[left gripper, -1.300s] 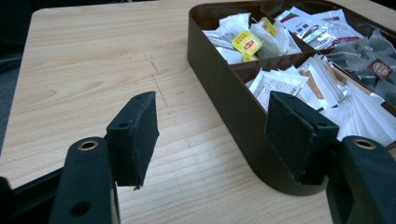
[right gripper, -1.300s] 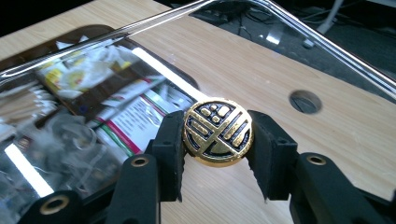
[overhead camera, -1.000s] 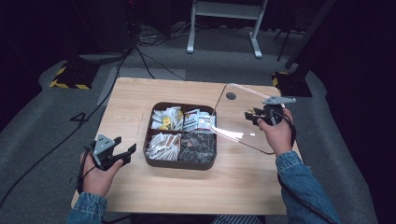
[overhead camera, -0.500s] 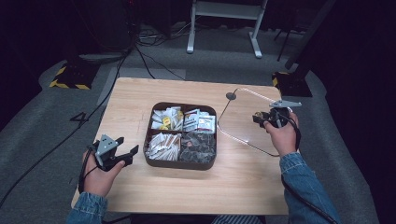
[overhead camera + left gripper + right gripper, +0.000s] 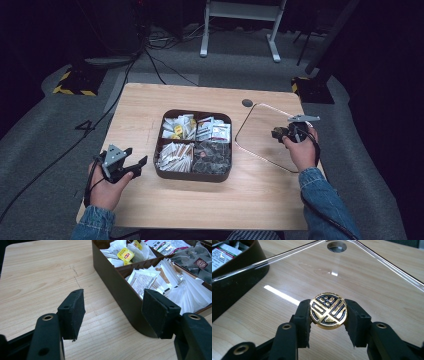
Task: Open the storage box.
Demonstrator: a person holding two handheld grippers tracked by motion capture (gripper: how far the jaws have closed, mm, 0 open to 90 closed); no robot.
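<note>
A brown four-compartment tray (image 5: 194, 175) of tea bags and sachets sits mid-table. To its right, a clear square lid (image 5: 260, 137) lies low over the tabletop; I cannot tell whether it rests on it. My right gripper (image 5: 280, 134) is shut on the lid's round gold-and-black knob (image 5: 328, 311), a pad on each side. In the right gripper view, the wood shows through the lid (image 5: 367, 277). My left gripper (image 5: 137, 167) is open and holds nothing, just off the tray's near-left corner. In the left gripper view, that gripper (image 5: 112, 310) frames the tray wall (image 5: 117, 290).
A dark round cable hole (image 5: 247, 103) sits in the table behind the lid. Bare wood stretches left of the tray and along the front edge. Cables and a white stand are on the grey floor beyond the table.
The right hand has come down with the lid. The lid was raised and tilted beside the tray and now sits nearly flat, close to the table. The left hand has stayed put.
</note>
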